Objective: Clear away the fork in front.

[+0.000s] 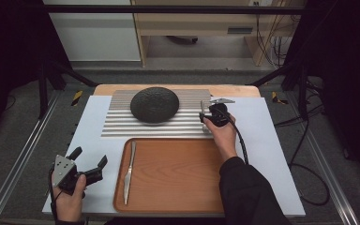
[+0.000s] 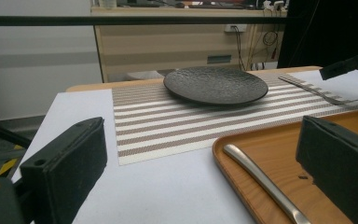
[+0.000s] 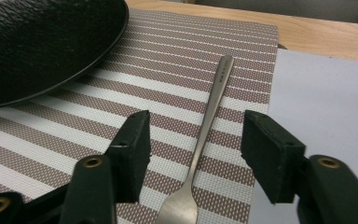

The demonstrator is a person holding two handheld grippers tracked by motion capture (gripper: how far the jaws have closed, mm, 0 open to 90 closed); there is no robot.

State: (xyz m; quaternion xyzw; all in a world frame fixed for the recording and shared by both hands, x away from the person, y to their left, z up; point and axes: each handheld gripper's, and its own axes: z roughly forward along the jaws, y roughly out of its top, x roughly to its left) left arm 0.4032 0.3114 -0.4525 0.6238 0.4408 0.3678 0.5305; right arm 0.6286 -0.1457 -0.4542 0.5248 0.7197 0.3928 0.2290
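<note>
1. Pale grey worktop (image 1: 272,154) carries everything, with dark floor and a light wooden cabinet beyond it.
2. Nearest the person, the left claw (image 1: 90,164) rests low at the worktop's near left corner, its jaws wide apart with nothing between them.
3. Just beside it lies the shallow brown wooden tray (image 1: 178,173), holding a slim steel table knife (image 1: 129,171) along its left edge.
4. Beyond the tray sits the striped woven placemat (image 1: 122,126), bearing a round black textured plate (image 1: 154,104).
5. On the mat's right edge lies the thin brushed-steel fork (image 3: 212,107), flat, tines toward the right claw's camera and handle pointing away.
6. The right claw (image 3: 196,144) straddles the fork's neck, its jaws partway closed but clear of the metal on both sides.
7. Judging by its looks, the fork is light, rigid and smooth, so it may slip or pivot; pinching the narrow neck across its edges, close to the mat, seems the surest hold.
</note>
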